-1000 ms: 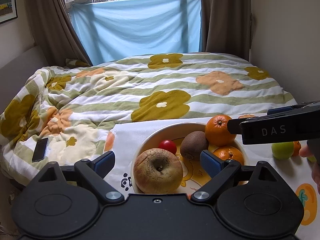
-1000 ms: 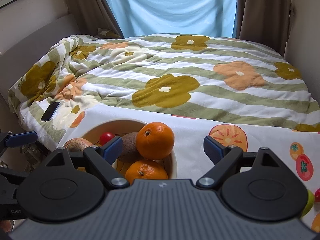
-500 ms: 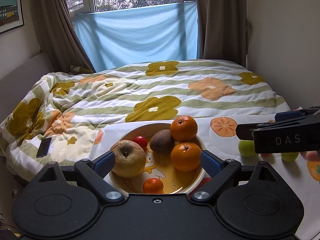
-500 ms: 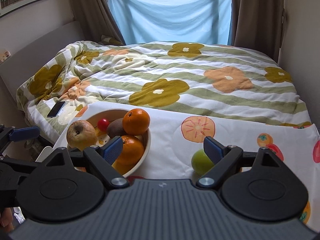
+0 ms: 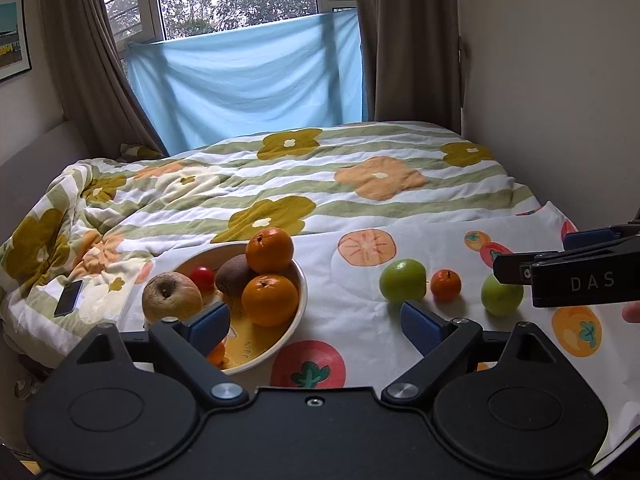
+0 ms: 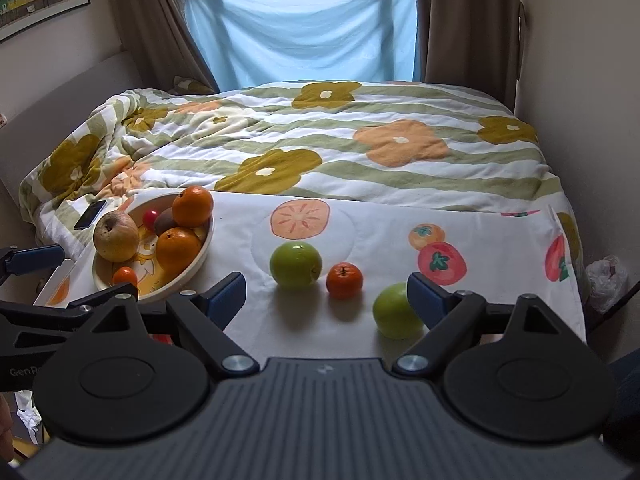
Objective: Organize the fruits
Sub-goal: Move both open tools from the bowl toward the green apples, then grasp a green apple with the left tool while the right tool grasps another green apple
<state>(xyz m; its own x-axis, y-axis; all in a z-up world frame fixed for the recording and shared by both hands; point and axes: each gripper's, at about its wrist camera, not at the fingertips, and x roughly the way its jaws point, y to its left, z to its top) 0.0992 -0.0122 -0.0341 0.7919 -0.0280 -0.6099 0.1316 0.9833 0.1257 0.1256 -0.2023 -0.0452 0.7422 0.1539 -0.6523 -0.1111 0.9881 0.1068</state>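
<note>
A cream bowl on the fruit-print cloth holds a brownish apple, two oranges, a kiwi, a small red fruit and a small orange fruit. To its right on the cloth lie a green apple, a small orange tangerine and a second green apple. My left gripper is open and empty, raised near the bowl's right edge. My right gripper is open and empty, raised in front of the loose fruits.
A fruit-print cloth covers the near surface, and behind it is a bed with a flowered quilt. A dark phone lies on the quilt at left. A wall stands close on the right.
Both grippers have pulled back and risen from the bowl. The loose green apples and tangerine have come into view. An orange now rests on top of the bowl's fruit.
</note>
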